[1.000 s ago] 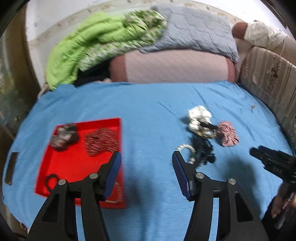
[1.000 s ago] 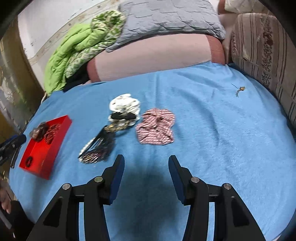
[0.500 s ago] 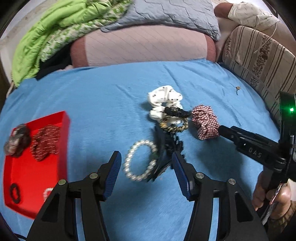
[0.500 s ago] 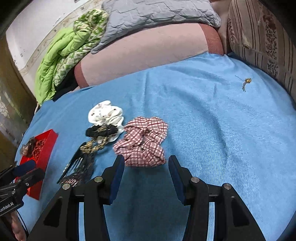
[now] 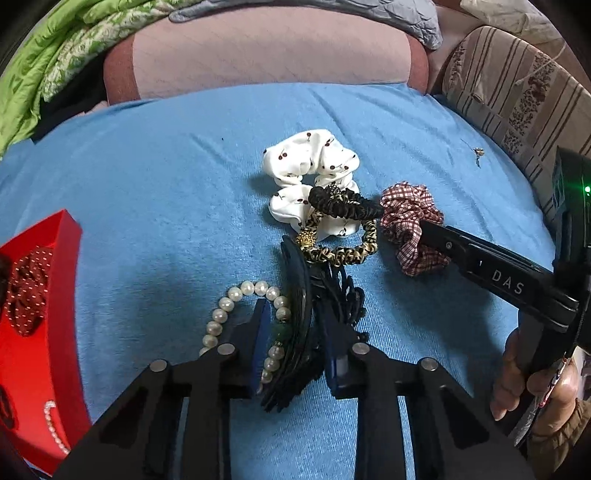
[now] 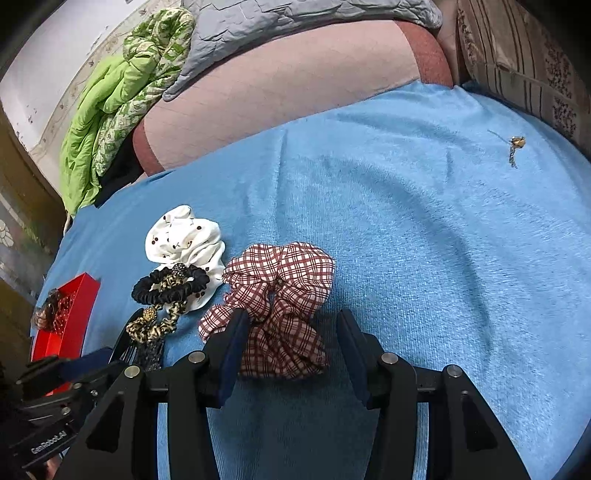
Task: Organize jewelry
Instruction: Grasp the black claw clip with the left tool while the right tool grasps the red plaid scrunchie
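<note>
Black plastic, a long hair claw clip (image 5: 299, 317), lies between the jaws of the left gripper (image 5: 295, 343), its long axis running away from the camera roughly in line with the fingers; the jaws are closing on it, narrow now, though whether the pads already press its sides I cannot tell; a pearl bracelet (image 5: 236, 317) loops just beside the clip, partly under the left-hand finger, and may, I judge, get caught in the same pinch; the right gripper (image 6: 290, 350) straddles the near end of a red checked scrunchie (image 6: 280, 295), jaws at a middling width and apart from the cloth on both sides, so each hand has its own item and the left is nearer to a finished grasp; a black scrunchie (image 5: 343, 205) and a leopard-print band (image 5: 343, 251) lie over a white cherry-print scrunchie (image 5: 310, 166), just beyond the clip; the red tray (image 5: 48, 314), already holding a dark red dotted scrunchie (image 5: 26, 291), sits well off to the left, which is the likely destination; everything rests on a bed with a blue sheet (image 6: 406, 221), soft and slightly rumpled; beyond it a pink bolster (image 6: 280, 92), a grey quilted cover (image 6: 295, 18) and a green quilt (image 6: 110, 110) are heaped against a pale wall; a small gold trinket (image 6: 516, 142) lies alone far to the right.
</note>
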A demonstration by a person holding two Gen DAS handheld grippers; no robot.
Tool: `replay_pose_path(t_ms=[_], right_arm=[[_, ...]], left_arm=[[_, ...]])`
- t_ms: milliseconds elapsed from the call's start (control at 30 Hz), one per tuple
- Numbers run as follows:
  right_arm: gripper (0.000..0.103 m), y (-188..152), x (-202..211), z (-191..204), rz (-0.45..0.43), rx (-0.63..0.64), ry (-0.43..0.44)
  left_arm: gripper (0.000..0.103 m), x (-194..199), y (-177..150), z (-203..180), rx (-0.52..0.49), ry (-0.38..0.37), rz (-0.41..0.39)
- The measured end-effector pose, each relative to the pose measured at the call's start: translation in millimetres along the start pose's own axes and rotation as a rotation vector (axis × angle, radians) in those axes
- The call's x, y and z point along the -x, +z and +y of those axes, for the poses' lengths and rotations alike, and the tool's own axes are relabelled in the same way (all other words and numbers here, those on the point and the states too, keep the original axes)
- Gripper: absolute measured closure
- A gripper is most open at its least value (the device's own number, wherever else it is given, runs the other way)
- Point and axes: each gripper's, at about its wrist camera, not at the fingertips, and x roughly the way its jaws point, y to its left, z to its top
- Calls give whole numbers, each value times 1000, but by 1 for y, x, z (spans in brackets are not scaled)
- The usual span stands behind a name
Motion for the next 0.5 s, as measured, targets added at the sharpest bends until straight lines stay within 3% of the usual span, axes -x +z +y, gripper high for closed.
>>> replay_pose_path(t_ms=[167,200,267,333,367,500], right_arm=[[50,3,-7,-1,-1,1,12],[53,3,-7,-1,-1,1,17],[78,2,-10,-2,14,-3,31],[82,3,-9,-2,12,-11,37],[88,3,-8,-2,13,-14,45],[90,2,-1,0,-7,-10,38]], left_arm=[[90,-6,0,-3,-1,-5,7],[95,-7,0,-4,-1,-10,10],[95,-6,-1,-5,0,-2,4],[97,-4,-1,-6,7,-5,-3],[98,-3,-1,-6,13,-12,-4],[99,10,-1,-6,26,-38,-23]])
